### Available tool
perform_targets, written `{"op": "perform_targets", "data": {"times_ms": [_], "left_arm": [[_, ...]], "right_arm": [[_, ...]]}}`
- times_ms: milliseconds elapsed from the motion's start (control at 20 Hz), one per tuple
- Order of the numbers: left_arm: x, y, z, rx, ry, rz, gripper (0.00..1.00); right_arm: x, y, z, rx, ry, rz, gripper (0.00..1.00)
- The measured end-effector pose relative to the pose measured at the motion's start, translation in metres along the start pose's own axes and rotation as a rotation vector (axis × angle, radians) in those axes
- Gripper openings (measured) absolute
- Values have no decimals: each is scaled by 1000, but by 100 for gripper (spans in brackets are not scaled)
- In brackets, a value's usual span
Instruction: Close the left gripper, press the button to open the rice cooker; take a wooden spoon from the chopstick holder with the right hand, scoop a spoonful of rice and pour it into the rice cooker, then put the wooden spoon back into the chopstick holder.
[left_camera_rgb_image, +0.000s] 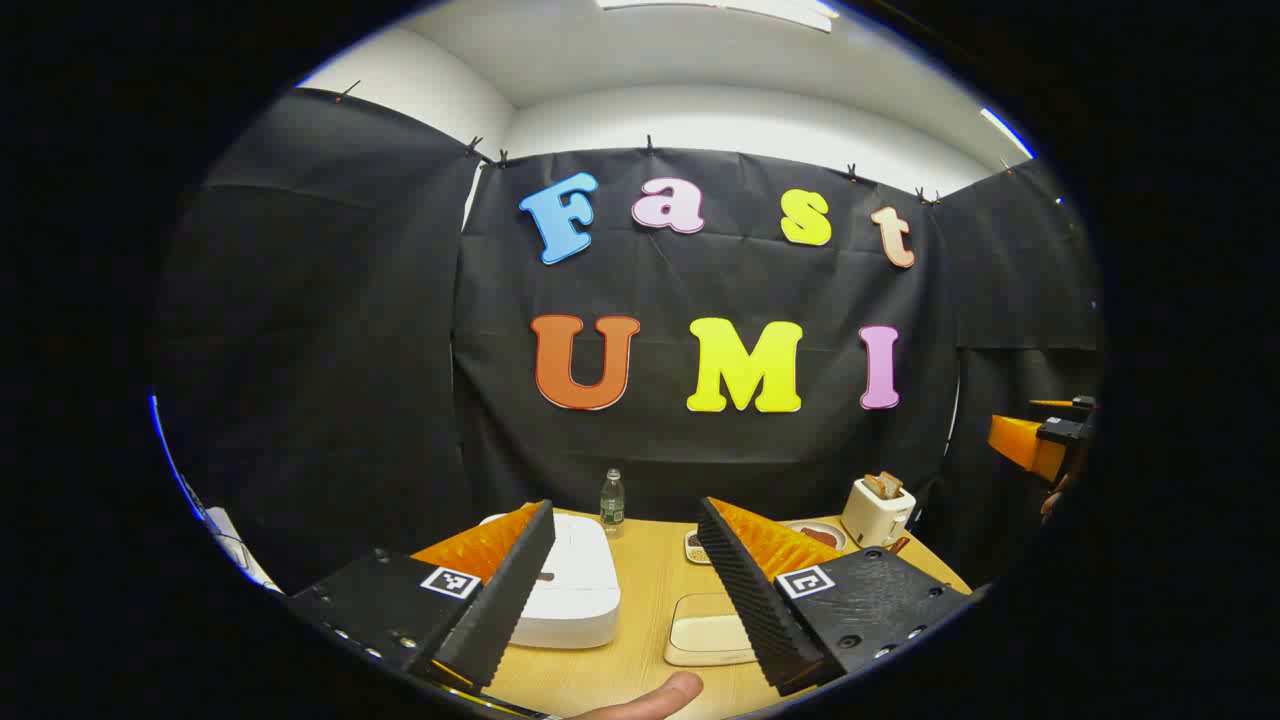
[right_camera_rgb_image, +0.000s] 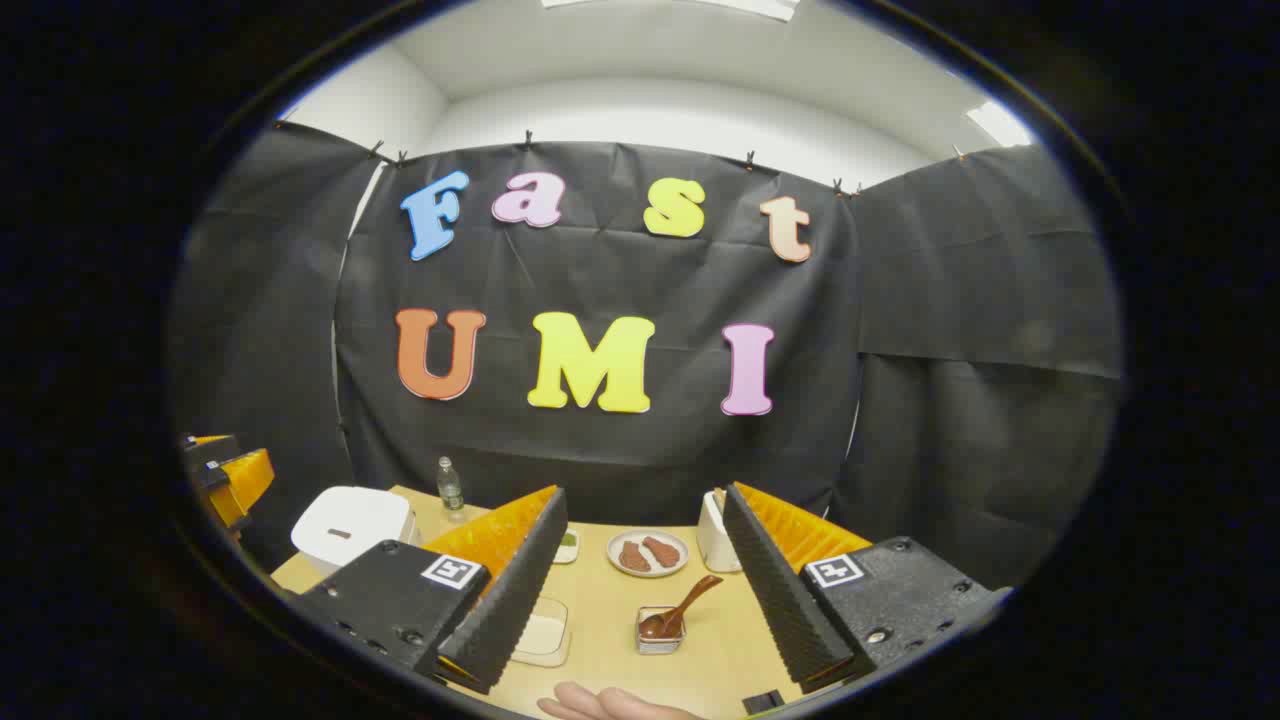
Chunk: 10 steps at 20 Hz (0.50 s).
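White rice cooker shut; both tools gape, empty.

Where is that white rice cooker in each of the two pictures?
Left gripper view: rice cooker sits low, left of centre, partly behind the left finger.
Right gripper view: rice cooker sits at the table's far-left edge.
Shared landmark: the water bottle stands just right of it.
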<state>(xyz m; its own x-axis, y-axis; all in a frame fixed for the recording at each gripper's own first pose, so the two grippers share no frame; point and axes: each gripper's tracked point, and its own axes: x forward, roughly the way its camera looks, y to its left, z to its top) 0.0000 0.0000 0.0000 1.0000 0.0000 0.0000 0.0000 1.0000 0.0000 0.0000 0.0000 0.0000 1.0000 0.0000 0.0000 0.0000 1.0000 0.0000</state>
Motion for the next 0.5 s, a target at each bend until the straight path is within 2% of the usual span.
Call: {"op": "perform_targets", "data": {"times_ms": [300,500], "left_arm": [[3,-16,2,-21,-10,1,92],[7,-30,9,-36,-26,5,93]], "right_arm": [[10,-16,-1,9,-22,17,100],[23,-48,3,27,-40,28,100]]}}
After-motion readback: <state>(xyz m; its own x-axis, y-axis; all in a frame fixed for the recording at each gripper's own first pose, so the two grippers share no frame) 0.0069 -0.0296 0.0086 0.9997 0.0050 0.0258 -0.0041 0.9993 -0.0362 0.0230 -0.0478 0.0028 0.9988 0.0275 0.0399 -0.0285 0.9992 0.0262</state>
